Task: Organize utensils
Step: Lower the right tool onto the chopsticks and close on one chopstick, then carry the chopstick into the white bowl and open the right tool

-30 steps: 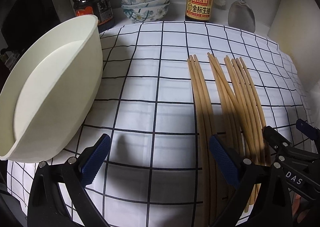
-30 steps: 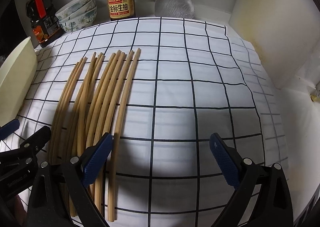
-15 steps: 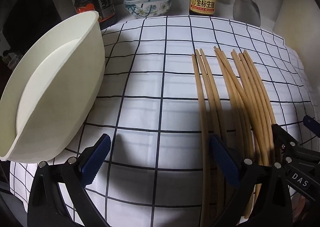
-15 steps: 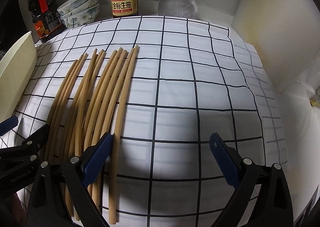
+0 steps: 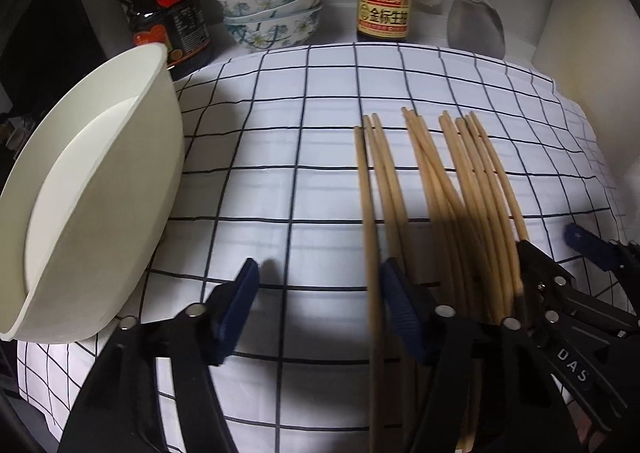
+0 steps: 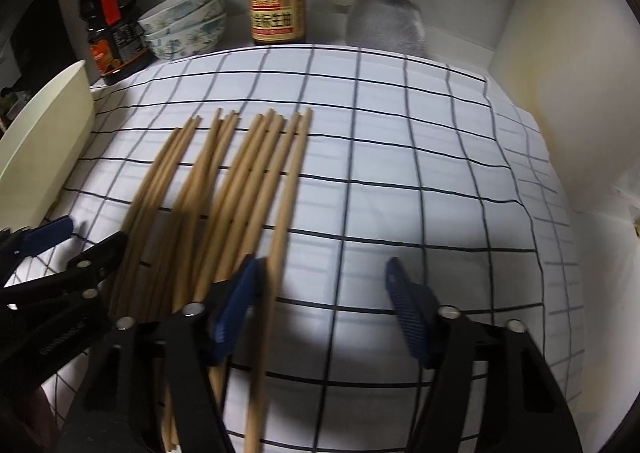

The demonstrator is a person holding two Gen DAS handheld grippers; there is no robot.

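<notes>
Checked cloth covers the desk, with a cream basin tilted at its left edge. Stacked floral bowls, a dark jug, a soy sauce bottle and a metal spatula stand along the back edge. Wooden chopsticks lie fanned on the cloth toward the front, between both grippers. Left gripper is spread wide, grasping nothing; right gripper is likewise released, its left finger just beside the outermost chopstick.
</notes>
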